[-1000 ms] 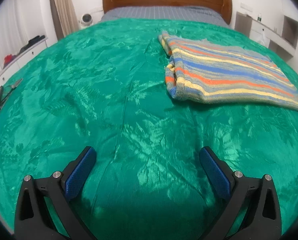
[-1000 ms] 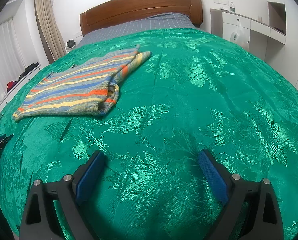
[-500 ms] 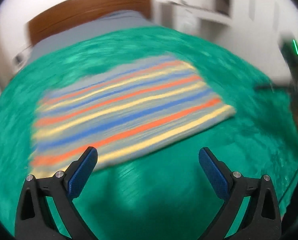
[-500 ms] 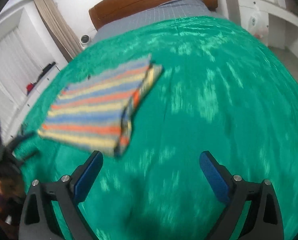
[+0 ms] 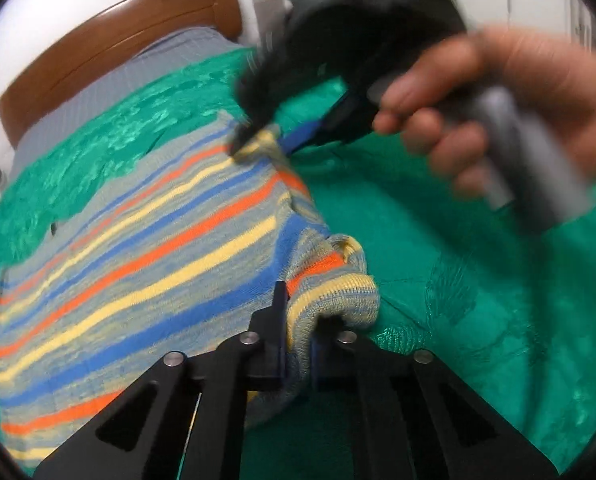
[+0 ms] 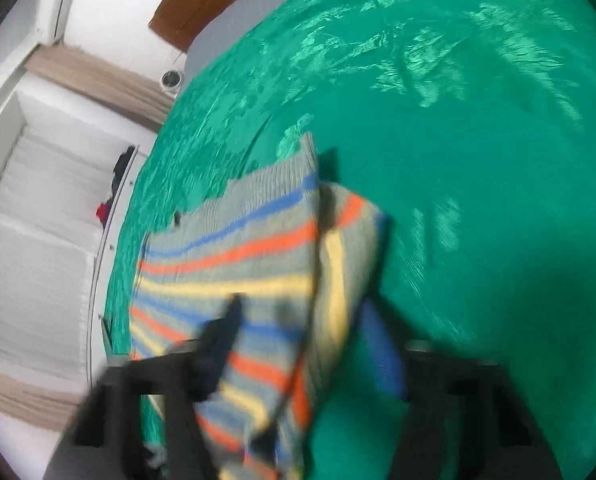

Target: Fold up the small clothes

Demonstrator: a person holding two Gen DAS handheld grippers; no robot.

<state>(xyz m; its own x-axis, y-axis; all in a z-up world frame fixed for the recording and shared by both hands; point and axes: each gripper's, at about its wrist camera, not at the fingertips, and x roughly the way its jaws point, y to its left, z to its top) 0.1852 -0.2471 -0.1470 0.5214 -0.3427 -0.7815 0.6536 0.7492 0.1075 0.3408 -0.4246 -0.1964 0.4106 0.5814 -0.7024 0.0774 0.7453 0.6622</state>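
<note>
The left gripper [image 5: 298, 344] is clamped tight on a bunched corner of the striped knit sweater [image 5: 145, 264], which lies on the green bedspread [image 5: 478, 300]. The right gripper [image 6: 298, 344] straddles another corner; too blurry to tell if it's pinching.

Your garment [image 5: 145, 264] is knit in grey, blue, orange and yellow stripes. The bedspread [image 5: 478, 300] beneath it is shiny emerald green with a woven leaf pattern; the headboard [image 5: 113, 40] is reddish-brown wood. Your grippers [image 5: 298, 344] are black with blue pads [image 6: 382, 356].
</note>
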